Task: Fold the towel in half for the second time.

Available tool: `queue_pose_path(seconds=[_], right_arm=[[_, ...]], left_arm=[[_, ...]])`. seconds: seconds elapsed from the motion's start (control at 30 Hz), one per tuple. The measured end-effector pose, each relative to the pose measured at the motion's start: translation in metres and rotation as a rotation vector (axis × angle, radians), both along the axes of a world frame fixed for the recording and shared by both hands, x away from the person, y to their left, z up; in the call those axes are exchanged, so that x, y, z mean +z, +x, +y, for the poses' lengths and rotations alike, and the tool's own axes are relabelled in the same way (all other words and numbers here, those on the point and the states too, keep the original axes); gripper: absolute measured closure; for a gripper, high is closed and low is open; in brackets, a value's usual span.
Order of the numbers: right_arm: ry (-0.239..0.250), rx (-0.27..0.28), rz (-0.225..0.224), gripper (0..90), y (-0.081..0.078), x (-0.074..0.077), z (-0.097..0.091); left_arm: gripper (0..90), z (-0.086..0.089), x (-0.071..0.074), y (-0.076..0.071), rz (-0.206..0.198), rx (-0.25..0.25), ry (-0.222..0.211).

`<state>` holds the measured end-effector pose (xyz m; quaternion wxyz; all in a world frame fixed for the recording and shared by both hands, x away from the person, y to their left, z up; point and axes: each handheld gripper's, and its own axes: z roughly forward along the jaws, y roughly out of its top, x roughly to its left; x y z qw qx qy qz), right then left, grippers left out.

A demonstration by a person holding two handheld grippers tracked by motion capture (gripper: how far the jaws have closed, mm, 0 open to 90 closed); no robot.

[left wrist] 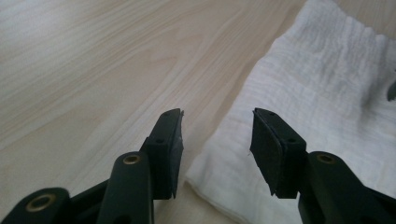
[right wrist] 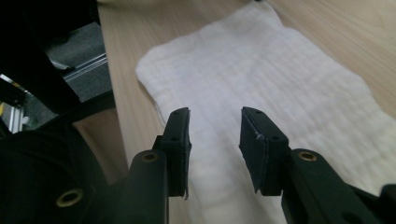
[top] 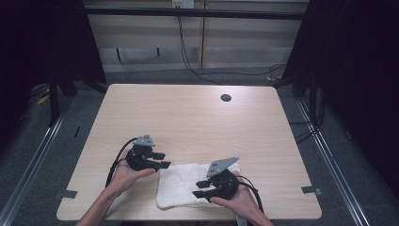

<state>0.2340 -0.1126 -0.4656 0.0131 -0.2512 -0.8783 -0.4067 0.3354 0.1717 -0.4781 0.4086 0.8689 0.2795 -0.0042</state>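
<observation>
A white, loosely woven rectangular cloth (top: 186, 185) lies flat on the pale wood-grain tabletop (top: 197, 117), close to the near edge and a little right of its middle, with one long side running almost along that edge. The left gripper (top: 160, 160), black with a grey three-cornered plate on top, is held in the person's left hand (top: 123, 175) just beside the cloth's left end, toward the near left corner of the tabletop; its jaws stand spread with nothing between them, and in the left gripper view its fingertips (left wrist: 170, 140) hover above the bare wood and the corner of the cloth (left wrist: 322, 93) without pressing on either. The right gripper (top: 201, 188), of the same make, sits in the person's right hand (top: 240, 197) over the right part of the cloth, near the near edge, pointing left along it. Its jaws are likewise spread apart and pinch nothing; in the right gripper view the cloth (right wrist: 261, 70) stretches out beyond the pads (right wrist: 254, 140), free of them. A small dark round hole (top: 226, 98) sits in the tabletop toward the far right corner, well apart from cloth and grippers.
</observation>
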Motion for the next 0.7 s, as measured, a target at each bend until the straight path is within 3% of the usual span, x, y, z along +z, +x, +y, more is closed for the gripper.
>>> queue_pose_path(seconds=[0.27, 0.33, 0.5, 0.7], right_arm=[[0.015, 0.079, 0.016, 61.3, 0.000, 0.002, 0.054], [-0.020, 0.100, 0.017, 60.7, 0.001, -0.001, 0.069], [-0.037, 0.121, 0.036, 56.3, 0.006, -0.010, 0.092], [-0.060, 0.134, 0.022, 52.0, 0.005, -0.023, 0.109]], left_arm=[[52.6, 0.003, -0.002, 0.002, 0.005, 0.002, -0.004], [52.6, 0.005, -0.004, 0.004, 0.009, 0.014, -0.006], [51.8, 0.006, -0.005, 0.005, 0.013, 0.017, -0.012], [50.7, 0.005, -0.007, 0.004, 0.008, 0.014, -0.002]])
